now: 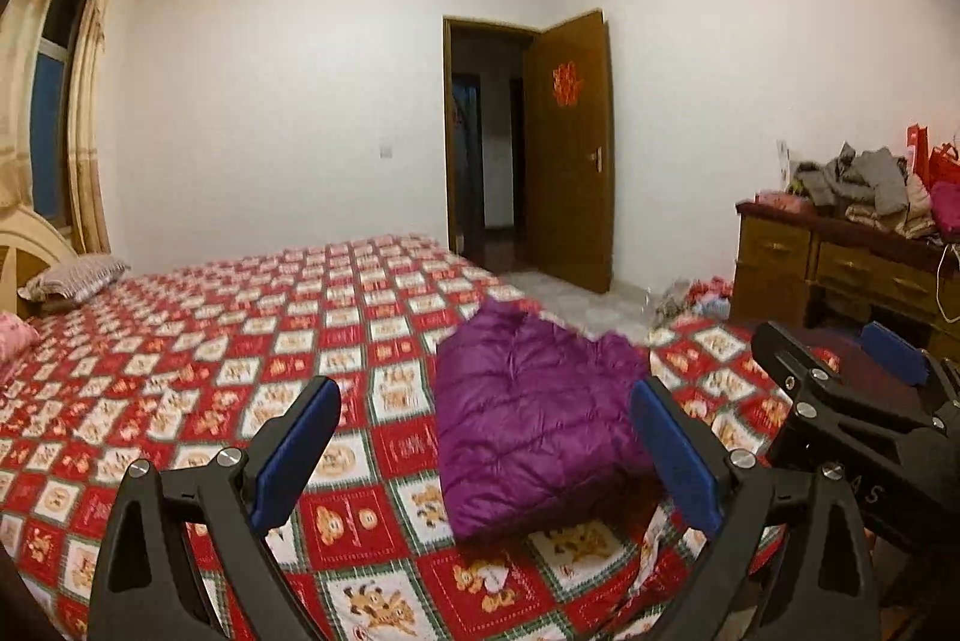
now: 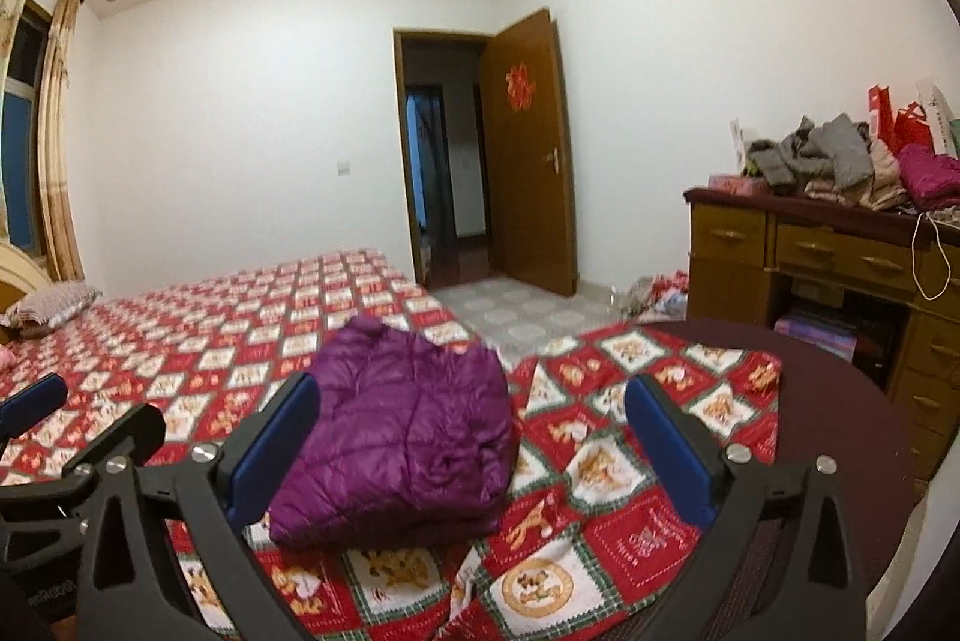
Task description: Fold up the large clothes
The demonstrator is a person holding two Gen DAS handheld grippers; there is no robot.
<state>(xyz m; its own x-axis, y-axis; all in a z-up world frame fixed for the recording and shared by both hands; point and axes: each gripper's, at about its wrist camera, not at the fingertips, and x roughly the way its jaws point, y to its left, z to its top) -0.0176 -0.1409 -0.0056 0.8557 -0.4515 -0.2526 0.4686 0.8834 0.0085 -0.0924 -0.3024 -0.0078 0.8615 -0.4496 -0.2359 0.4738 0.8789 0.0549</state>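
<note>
White walls surround one bed (image 1: 180,353) under a red cartoon-check sheet. One folded purple puffer jacket (image 1: 528,413) lies on it at lower centre of both views. Two grippers hover before it, empty: left gripper (image 1: 486,449) spread wide, right gripper (image 2: 474,446) equally wide. One wooden dresser (image 2: 840,251) at right carries heaped clothes.

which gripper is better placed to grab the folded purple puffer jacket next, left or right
Roughly even, leaning right. The folded purple quilted puffer jacket lies on the red patterned bedspread. The right gripper is open with the jacket's edge already between its fingers; the left gripper, also open, looks a bit farther back.
</note>
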